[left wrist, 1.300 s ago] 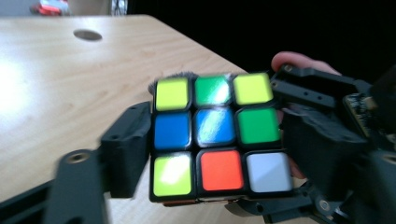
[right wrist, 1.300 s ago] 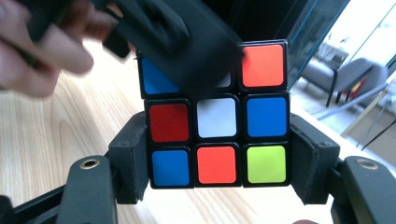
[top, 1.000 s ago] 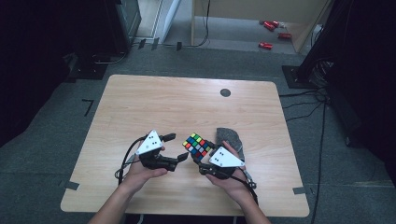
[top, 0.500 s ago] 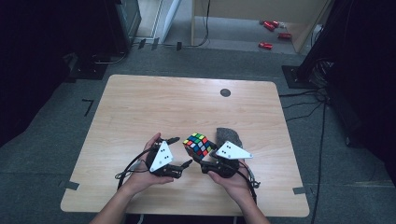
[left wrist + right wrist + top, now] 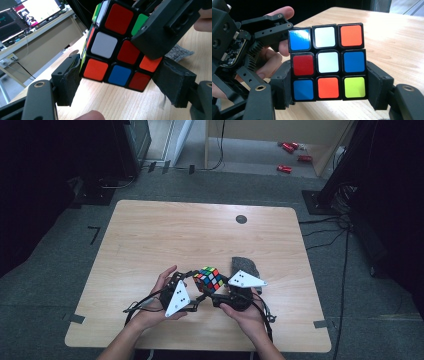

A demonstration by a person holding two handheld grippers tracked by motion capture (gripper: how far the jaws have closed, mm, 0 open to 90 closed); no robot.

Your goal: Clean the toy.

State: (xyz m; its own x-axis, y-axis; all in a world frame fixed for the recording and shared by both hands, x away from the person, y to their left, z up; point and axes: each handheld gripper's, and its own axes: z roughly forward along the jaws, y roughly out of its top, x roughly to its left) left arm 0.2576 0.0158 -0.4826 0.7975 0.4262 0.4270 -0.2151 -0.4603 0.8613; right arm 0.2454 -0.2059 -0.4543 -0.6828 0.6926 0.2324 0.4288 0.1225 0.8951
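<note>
- Near the front edge of the worktop, a person's two hands hold a gripper each, meeting over the wood.
- The right gripper has its fingers clamped on the lower layer of a puzzle cube, pads pressed to both sides.
- The left gripper has just been closing; its fingers flank the cube's bottom row, the left pad at the cube's edge, the right pad close beside it, contact not clear.
- The puzzle cube is held just above the worktop, right of centre toward the front edge.
- Just behind it, a grey cloth lies on the wood.
- Near the far edge sits a dark round spot.
</note>
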